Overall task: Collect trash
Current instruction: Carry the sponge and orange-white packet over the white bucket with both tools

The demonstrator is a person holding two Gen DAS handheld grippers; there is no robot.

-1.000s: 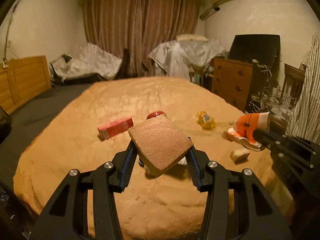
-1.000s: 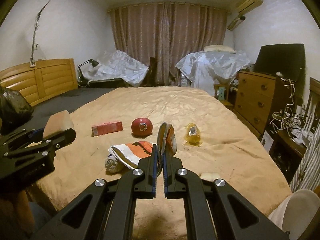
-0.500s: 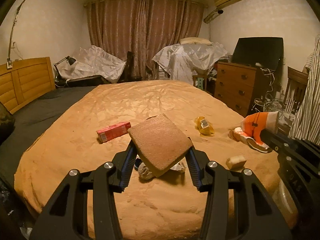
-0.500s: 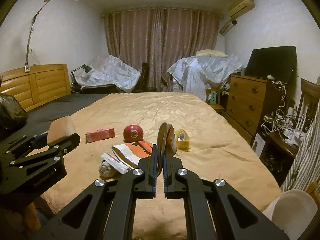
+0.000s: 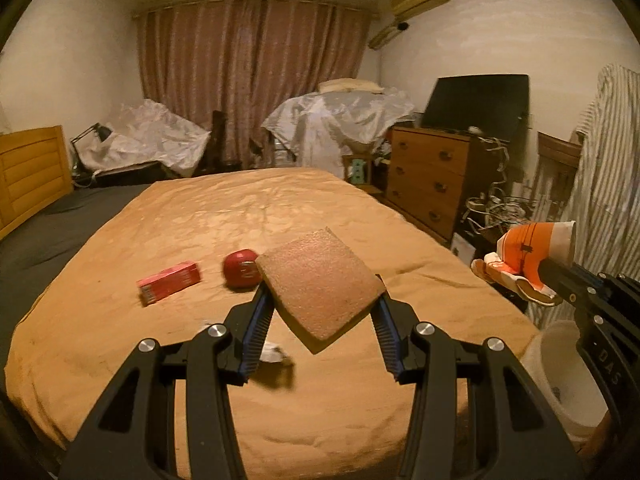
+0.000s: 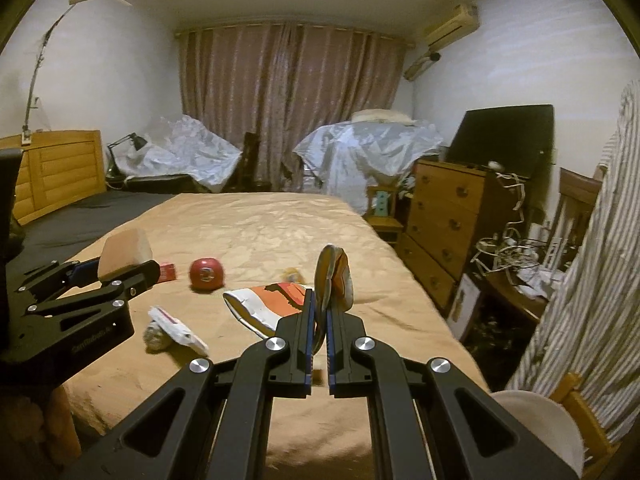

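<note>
My left gripper (image 5: 320,300) is shut on a brown-topped sponge (image 5: 320,284), held tilted above the tan bedspread (image 5: 248,216); the sponge (image 6: 124,254) also shows in the right wrist view. My right gripper (image 6: 319,312) is shut on an orange-and-white wrapper (image 6: 268,304), which hangs out to the left of the jaws; the left wrist view shows that wrapper (image 5: 528,256) at the far right. On the bed lie a red box (image 5: 168,282), a red round object (image 6: 206,274), a crumpled white wrapper (image 6: 168,328) and a yellow packet (image 6: 294,274).
A white bin (image 5: 560,368) stands low at the bed's right corner, below the right gripper. A wooden dresser (image 6: 444,216), tangled cables (image 6: 508,252) and a hanging striped cloth (image 6: 592,280) crowd the right side. A wooden headboard (image 6: 60,172) is at the left.
Both grippers have drawn back from the bed, risen and swung right, each keeping its load. The white bin has come into the left wrist view.
</note>
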